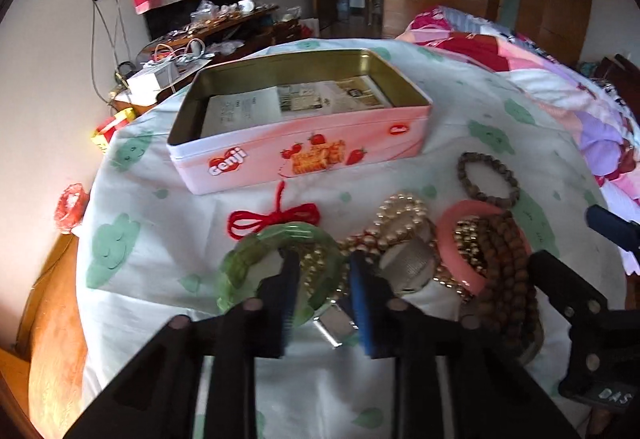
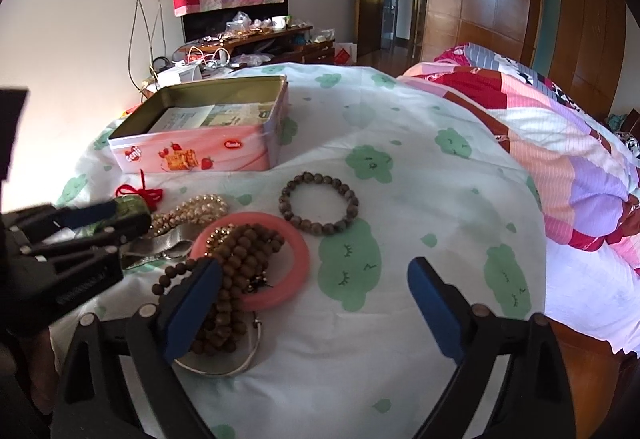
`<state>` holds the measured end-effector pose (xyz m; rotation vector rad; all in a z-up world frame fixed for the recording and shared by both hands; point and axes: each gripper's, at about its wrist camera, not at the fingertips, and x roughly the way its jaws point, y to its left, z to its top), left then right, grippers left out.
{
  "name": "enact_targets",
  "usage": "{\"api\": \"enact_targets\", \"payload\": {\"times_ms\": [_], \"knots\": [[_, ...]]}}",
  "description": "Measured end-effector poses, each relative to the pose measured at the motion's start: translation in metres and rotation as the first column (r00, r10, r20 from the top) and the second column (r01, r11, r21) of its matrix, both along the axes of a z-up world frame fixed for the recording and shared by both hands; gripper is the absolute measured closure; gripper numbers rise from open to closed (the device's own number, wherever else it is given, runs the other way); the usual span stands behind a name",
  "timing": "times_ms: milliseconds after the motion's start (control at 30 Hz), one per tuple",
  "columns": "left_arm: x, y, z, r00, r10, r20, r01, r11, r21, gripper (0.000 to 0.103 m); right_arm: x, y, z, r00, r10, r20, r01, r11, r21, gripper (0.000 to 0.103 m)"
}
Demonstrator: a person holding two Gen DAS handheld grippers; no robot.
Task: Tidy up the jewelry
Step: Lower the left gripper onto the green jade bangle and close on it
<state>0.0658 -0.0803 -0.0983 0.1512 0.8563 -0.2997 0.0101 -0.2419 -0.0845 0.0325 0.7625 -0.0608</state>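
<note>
A heap of jewelry lies on the bedsheet in front of an open pink biscuit tin (image 1: 300, 159) (image 2: 200, 155) with paper in its bottom. My left gripper (image 1: 324, 291) (image 2: 128, 217) is shut on the right rim of the green bangle (image 1: 248, 259), one finger inside the ring. A red knotted cord (image 1: 276, 219) trails from it. Beside it lie pearl-gold beads (image 1: 400, 215), a silver mesh band (image 1: 412, 267), a pink bangle (image 2: 296, 243), a brown bead strand (image 2: 236, 263) and a dark bead bracelet (image 2: 318, 203). My right gripper (image 2: 316, 299) is open, its left finger over the brown strand.
The white sheet with green clouds (image 2: 420, 199) covers the bed. A folded patchwork quilt (image 2: 560, 143) lies to the right. A thin silver bangle (image 2: 240, 367) sits under the brown beads. A cluttered wooden desk (image 2: 256, 39) stands behind the bed; the wooden bed edge (image 1: 52, 319) shows left.
</note>
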Motion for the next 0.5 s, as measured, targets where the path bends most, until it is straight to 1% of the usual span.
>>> {"api": "enact_targets", "payload": {"times_ms": [33, 300, 433, 467, 500], "knots": [[-0.002, 0.000, 0.002, 1.000, -0.005, 0.011, 0.004, 1.000, 0.001, 0.096, 0.000, 0.000, 0.000, 1.000, 0.000, 0.000, 0.000, 1.000, 0.001, 0.007], [-0.017, 0.016, 0.019, 0.998, -0.009, 0.067, 0.013, 0.998, -0.064, 0.096, 0.001, 0.003, 0.000, 1.000, 0.006, 0.001, -0.006, 1.000, -0.007, 0.007], [-0.020, 0.024, 0.029, 0.995, 0.004, 0.103, 0.002, 0.998, -0.067, 0.096, 0.001, 0.003, 0.001, 1.000, 0.005, 0.003, -0.005, 1.000, -0.007, 0.007], [-0.022, 0.025, 0.031, 0.993, 0.012, 0.117, -0.006, 0.998, -0.058, 0.096, 0.001, 0.004, 0.001, 1.000, 0.005, 0.004, -0.005, 1.000, -0.009, 0.008], [-0.022, 0.025, 0.033, 0.991, 0.017, 0.129, -0.011, 0.999, -0.049, 0.096, 0.001, 0.004, 0.002, 1.000, 0.005, 0.006, -0.005, 1.000, -0.008, 0.012]]}}
